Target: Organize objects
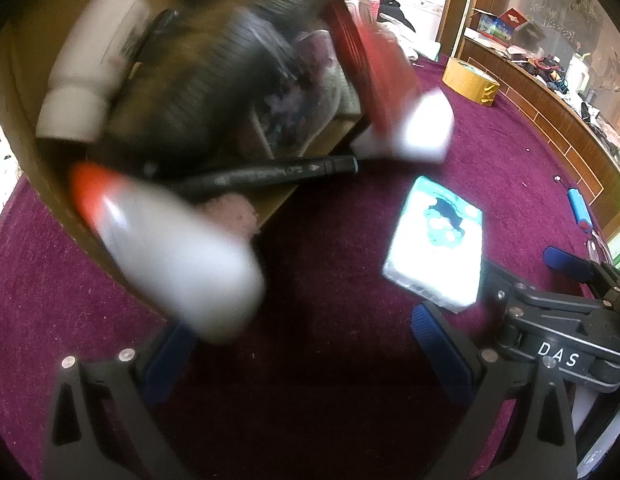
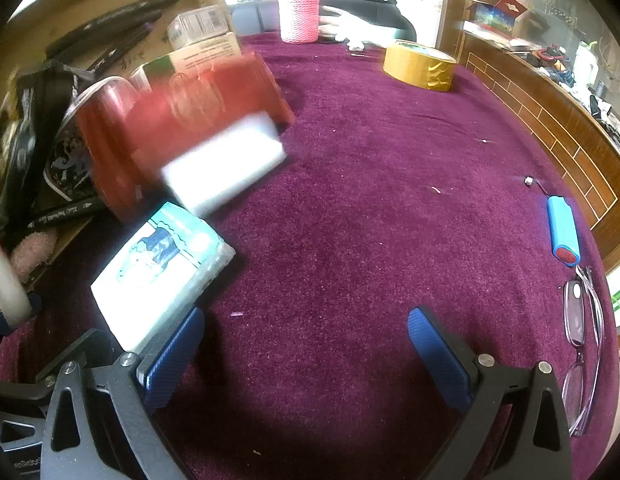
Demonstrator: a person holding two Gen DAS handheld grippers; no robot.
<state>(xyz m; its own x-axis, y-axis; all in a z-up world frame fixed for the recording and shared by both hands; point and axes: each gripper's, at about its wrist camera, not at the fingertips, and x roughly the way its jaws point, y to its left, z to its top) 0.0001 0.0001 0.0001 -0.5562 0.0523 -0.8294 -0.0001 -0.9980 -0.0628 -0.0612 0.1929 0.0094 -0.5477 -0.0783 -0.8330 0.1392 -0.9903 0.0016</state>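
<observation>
Tissue pack on the purple cloth, between two wide-open grippers

The tissue pack (image 2: 162,268) (teal and white, a cartoon print on top) lies flat just ahead of the right gripper (image 2: 306,344), its near corner just beside that gripper's left finger, outside the gap. The left gripper (image 1: 306,344) also stands apart and empty, the pack ahead to its right. A blurred red-and-white box (image 2: 198,136) sits by the open cardboard box (image 1: 282,200); a tape roll (image 2: 419,66), a blue cylinder (image 2: 563,230) and glasses (image 2: 581,344) lie farther off.

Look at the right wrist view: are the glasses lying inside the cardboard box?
No, the glasses lie on the purple cloth, far from the box.
</observation>
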